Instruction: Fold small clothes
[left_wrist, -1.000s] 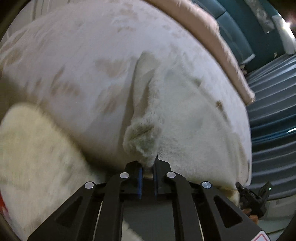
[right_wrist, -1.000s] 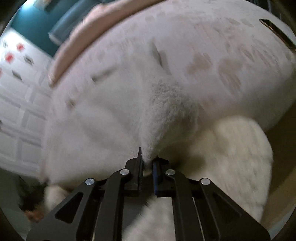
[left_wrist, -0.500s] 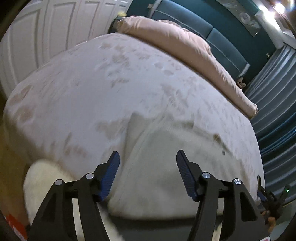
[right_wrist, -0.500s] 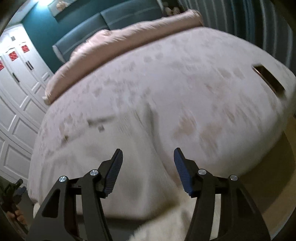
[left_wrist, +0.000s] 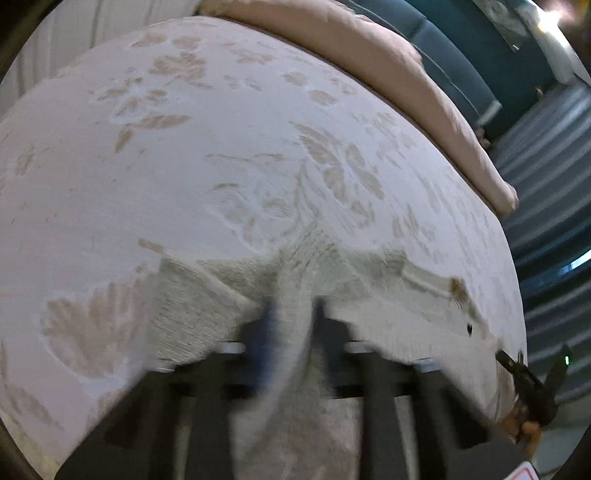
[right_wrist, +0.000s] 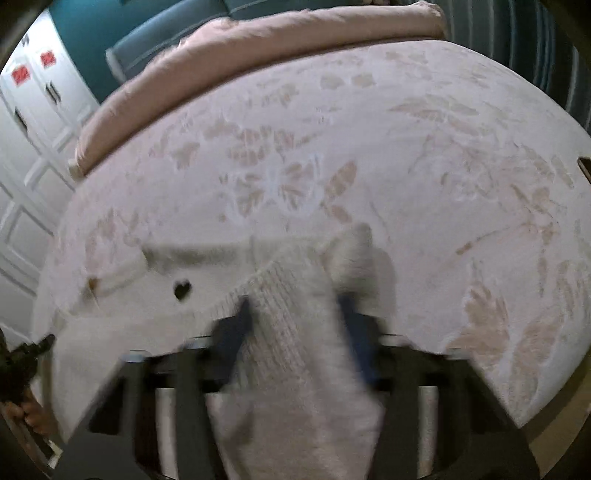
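Note:
A cream fluffy knit sweater (left_wrist: 199, 306) lies at the near edge of the bed, with a small dark heart-shaped mark (right_wrist: 182, 290) on its front. My left gripper (left_wrist: 293, 317) is closing, and a ridge of the knit is bunched up between its blue pads. My right gripper (right_wrist: 295, 314) is closing too, with a wider fold of the same sweater (right_wrist: 147, 306) between its pads. Motion blurs both sets of fingers. Each gripper shows small at the other view's edge: the right one (left_wrist: 532, 387), the left one (right_wrist: 22, 358).
The sweater rests on a pale bedspread with a leaf pattern (left_wrist: 184, 166). A pink duvet (left_wrist: 388, 66) is rolled along the far side before a teal headboard (left_wrist: 461, 48). White wardrobe doors (right_wrist: 29, 110) and a striped curtain (left_wrist: 546, 221) flank the bed.
A second ago both grippers were shut on the fabric. They opened and pulled back, then came forward over the bed and closed again on folds of the sweater.

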